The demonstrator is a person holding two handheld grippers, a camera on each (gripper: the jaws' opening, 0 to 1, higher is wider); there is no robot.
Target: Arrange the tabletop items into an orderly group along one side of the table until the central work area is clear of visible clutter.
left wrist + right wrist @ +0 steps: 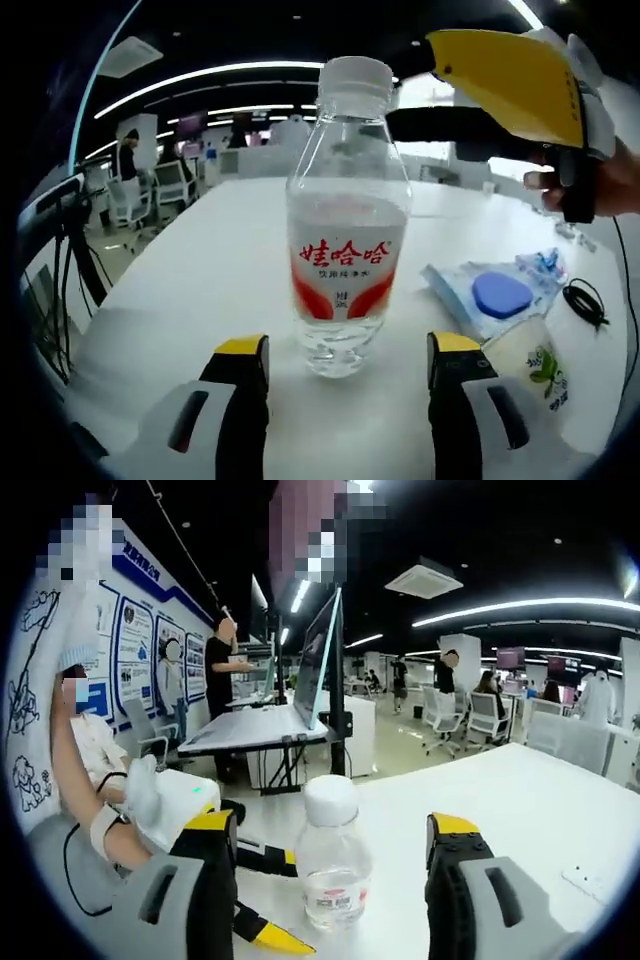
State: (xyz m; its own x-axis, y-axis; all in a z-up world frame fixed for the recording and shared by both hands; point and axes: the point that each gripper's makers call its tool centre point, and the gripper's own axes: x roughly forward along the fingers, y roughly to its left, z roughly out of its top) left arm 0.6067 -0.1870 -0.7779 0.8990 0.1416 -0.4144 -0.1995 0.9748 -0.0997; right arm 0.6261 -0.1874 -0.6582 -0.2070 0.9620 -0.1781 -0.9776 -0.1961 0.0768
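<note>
Standing upright on the white surface (200, 260), a clear water bottle (347, 225) with a red label sits between the wide-open left tongs (347, 372), which touch nothing. Beside it to the right lie a plastic packet with a blue disc (500, 293), a small cup (535, 365) and a black cable (585, 302). The right tongs (330, 855) also gape around the bottle, seemingly without contact. Bare surface stretches beyond toward the far edge.

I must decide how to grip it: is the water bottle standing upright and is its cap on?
Upright and capped. The water bottle stands on its base on the white table, white cap on top.
</note>
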